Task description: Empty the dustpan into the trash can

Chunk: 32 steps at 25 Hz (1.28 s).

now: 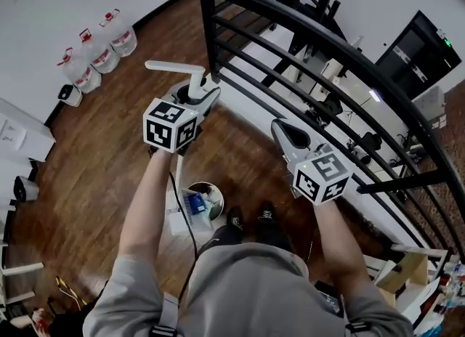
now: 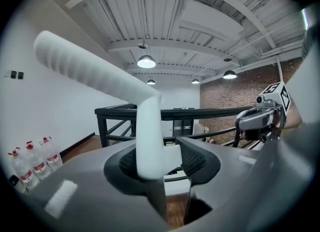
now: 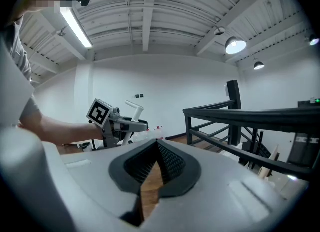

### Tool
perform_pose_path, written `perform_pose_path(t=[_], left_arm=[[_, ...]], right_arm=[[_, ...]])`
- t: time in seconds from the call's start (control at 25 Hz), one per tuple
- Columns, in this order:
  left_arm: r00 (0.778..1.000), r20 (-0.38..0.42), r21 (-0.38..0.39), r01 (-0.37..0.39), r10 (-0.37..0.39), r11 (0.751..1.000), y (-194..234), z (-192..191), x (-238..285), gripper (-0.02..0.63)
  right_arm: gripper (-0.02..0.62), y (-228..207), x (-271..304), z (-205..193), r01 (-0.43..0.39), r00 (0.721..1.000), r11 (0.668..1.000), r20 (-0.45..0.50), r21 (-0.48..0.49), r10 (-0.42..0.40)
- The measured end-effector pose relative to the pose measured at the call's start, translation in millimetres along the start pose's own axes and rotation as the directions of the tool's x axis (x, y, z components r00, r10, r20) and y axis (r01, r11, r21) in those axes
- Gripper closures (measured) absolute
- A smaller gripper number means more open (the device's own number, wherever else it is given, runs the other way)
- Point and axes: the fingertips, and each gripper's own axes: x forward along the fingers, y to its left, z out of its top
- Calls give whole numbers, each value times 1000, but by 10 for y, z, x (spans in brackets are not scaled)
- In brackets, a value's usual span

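My left gripper (image 1: pixel 195 96) (image 2: pixel 162 161) is shut on the white dustpan handle (image 1: pixel 174 68) (image 2: pixel 100 73), whose bent top sticks up and to the left above the jaws. In the head view the white dustpan (image 1: pixel 182 219) hangs low near the floor beneath that hand, with something blue in it. It is right beside a small round trash can (image 1: pixel 216 192). My right gripper (image 1: pixel 285 131) (image 3: pixel 157 151) is held out level to the right with its pads together and nothing between them. Each gripper shows in the other's view: the right gripper (image 2: pixel 262 118) and the left gripper (image 3: pixel 117 121).
A black metal railing (image 1: pixel 305 38) runs close in front and to the right, over a drop to a lower floor. Several water bottles (image 1: pixel 94 56) stand by the white wall at far left. The person's shoes (image 1: pixel 247 219) stand on the wood floor beside the can.
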Motion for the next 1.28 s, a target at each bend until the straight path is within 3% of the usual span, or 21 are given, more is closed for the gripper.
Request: perform_pose_path(t=[0.24, 0.72, 1.28], left_arm=[[998, -55, 6, 9, -9, 1000, -160, -42, 367, 431], [991, -126, -2, 52, -52, 999, -171, -200, 1202, 432], [993, -106, -2, 51, -51, 999, -215, -134, 1032, 431]], right_arm=[[595, -204, -21, -18, -40, 999, 999, -6, 4, 40], [595, -785, 68, 59, -18, 1000, 1000, -10, 6, 19], [595, -764, 111, 150, -46, 999, 999, 8, -1, 46]])
